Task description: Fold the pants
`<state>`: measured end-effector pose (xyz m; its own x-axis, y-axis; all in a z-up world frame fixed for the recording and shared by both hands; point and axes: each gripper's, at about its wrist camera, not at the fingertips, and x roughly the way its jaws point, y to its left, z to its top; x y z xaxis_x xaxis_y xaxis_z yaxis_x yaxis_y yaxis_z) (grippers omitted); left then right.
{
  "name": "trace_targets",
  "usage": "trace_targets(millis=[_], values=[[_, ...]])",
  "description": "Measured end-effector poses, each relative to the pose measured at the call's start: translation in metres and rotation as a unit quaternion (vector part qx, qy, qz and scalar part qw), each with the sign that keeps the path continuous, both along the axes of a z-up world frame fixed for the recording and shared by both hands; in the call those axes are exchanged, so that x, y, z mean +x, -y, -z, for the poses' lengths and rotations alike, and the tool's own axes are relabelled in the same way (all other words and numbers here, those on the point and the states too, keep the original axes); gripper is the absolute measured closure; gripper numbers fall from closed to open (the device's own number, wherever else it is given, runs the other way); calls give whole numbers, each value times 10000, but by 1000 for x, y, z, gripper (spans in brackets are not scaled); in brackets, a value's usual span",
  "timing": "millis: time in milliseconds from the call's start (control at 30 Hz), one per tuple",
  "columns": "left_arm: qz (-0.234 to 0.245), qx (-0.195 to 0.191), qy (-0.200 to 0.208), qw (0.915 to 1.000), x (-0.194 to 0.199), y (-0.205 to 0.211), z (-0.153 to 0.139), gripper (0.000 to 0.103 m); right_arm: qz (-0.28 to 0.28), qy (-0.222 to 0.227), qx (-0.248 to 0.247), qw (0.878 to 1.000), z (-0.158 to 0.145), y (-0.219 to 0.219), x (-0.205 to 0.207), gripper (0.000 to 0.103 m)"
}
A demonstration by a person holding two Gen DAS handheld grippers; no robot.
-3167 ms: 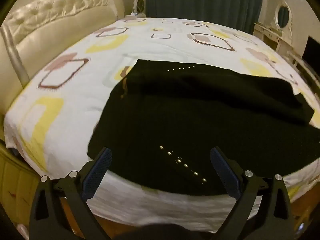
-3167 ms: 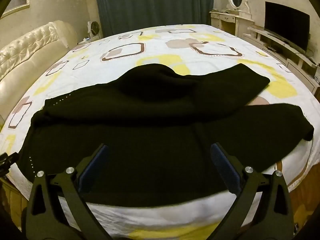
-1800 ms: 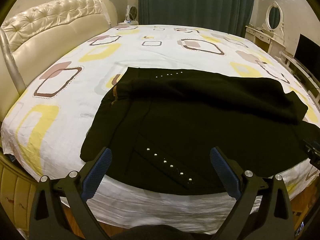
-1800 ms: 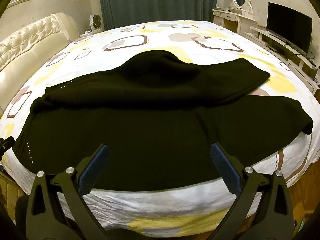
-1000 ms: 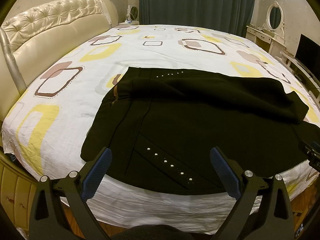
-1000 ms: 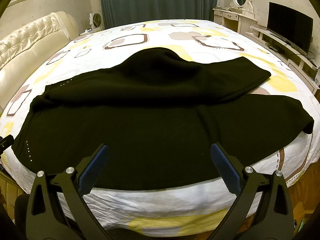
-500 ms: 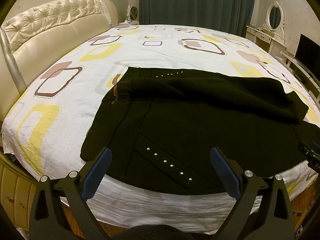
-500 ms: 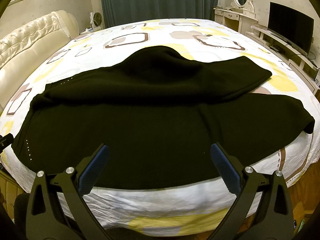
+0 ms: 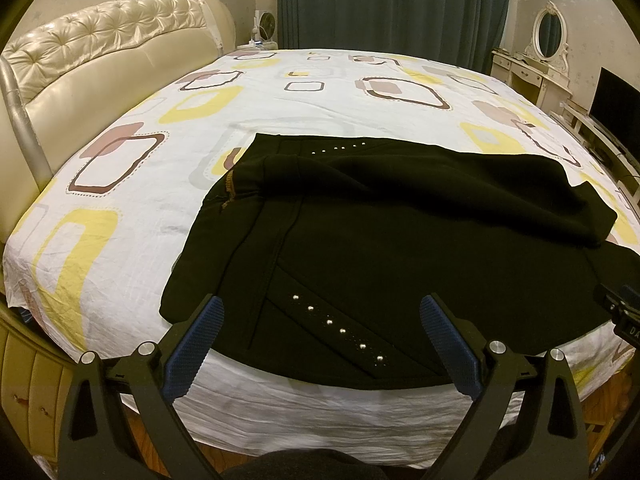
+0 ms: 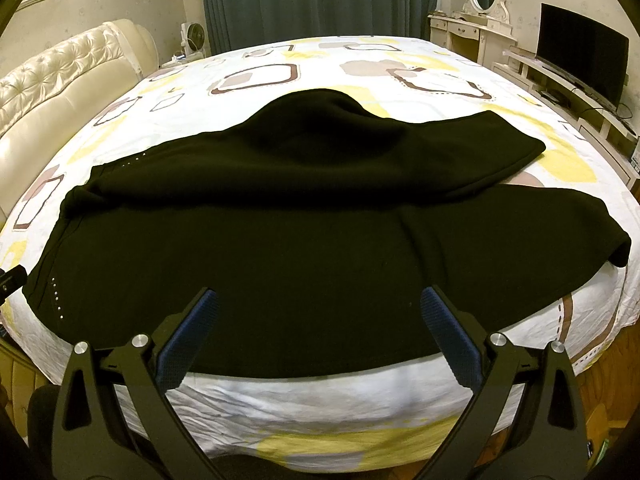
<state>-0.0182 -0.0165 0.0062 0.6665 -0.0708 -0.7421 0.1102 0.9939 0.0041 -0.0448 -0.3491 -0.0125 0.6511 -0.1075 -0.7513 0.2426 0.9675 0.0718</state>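
Black pants [image 9: 420, 240], one pair, lay spread across the near part of a bed [image 9: 132, 216] dressed in a white sheet printed with yellow, brown and grey rounded squares; the waist end lay to the left, the leg ends to the right. Far leg [image 10: 360, 160] lay folded partly over the near leg [image 10: 280, 272], its cuff stopping short of the near leg's cuff at the right edge of the bed. Two rows of small silver studs [image 9: 336, 326] noted on the garment, one near the front edge by the waist, one along the far side. A brown-stitched seam showed at the waistband. Near edge of the pants lay just inside the front edge of the mattress. Left gripper [image 9: 320, 336], blue-padded fingers [image 9: 192, 344] spread wide apart, held nothing and hovered above the front edge of the bed over the studded waist portion. Right gripper [image 10: 316, 328], fingers likewise spread wide and empty, hovered above the front edge over the middle of the near leg. Cream tufted headboard [image 9: 100, 64] stood at the left; dark teal curtain [image 9: 392, 8] hung behind the bed; white dressing table with oval mirror [image 10: 480, 12] and a dark television [image 10: 580, 68] stood at the right
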Motion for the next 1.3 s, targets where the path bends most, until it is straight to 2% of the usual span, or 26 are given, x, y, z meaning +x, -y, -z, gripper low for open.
trace_targets(millis=[433,667,767,833,1000,1200,1300], values=[[33,-43,-49,10000,1,0,1,5,-75,-62,128,9999,5,-5,-1,2],[537,-113,57,9985,13,-9,-11,5,-715,20,620,9955,-11,-3,14,2],[792,-417,-114,9959,39,-31,-15,5,-1114,243,798,9903,-26,4,32,2],[884,-608,-356,9936,69,-53,-11,5,-1316,296,855,9872,-36,9,50,2],[915,-810,-754,9896,151,-99,2,5,-1866,304,801,9787,-60,24,127,2],[1016,-1309,-1109,9799,243,-125,27,5,-2166,-253,768,9729,-46,36,221,2],[1101,-1258,-1195,9787,277,-123,43,5,-2291,-559,839,9682,-30,39,255,2]])
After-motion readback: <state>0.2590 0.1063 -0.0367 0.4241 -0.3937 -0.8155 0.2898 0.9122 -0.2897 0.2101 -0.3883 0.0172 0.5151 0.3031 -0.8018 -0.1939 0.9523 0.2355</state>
